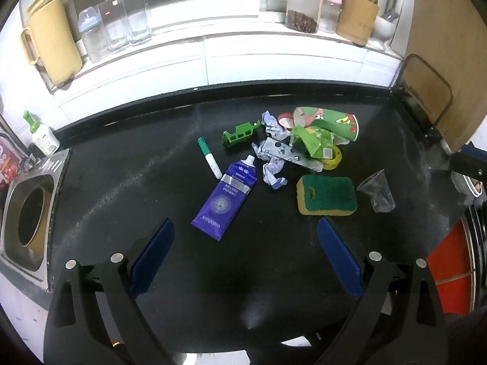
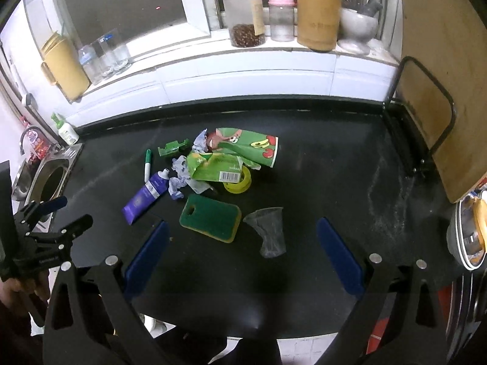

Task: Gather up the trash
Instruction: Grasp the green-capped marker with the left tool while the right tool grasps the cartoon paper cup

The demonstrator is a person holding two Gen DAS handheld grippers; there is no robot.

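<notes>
Trash lies on the black counter (image 1: 127, 158): a purple toothpaste tube (image 1: 226, 197), a green-capped marker (image 1: 210, 158), a green plastic piece (image 1: 240, 135), crumpled wrappers (image 1: 274, 152), a green cartoon paper cup (image 1: 328, 121), a green carton (image 2: 213, 164), a yellow tape roll (image 2: 239, 182), a green-yellow sponge (image 1: 327, 194) and a crushed clear cup (image 1: 377, 190). My left gripper (image 1: 246, 228) is open and empty, just short of the tube. My right gripper (image 2: 242, 228) is open and empty, with the sponge (image 2: 210, 217) and clear cup (image 2: 269, 231) between its fingers.
A steel sink (image 1: 27, 213) is at the left edge. A wooden board in a black rack (image 1: 438, 70) stands at the right. Jars, bottles and a utensil holder (image 2: 318, 18) line the windowsill. Pots (image 2: 468, 234) sit at the far right. The left gripper also shows in the right wrist view (image 2: 45, 222).
</notes>
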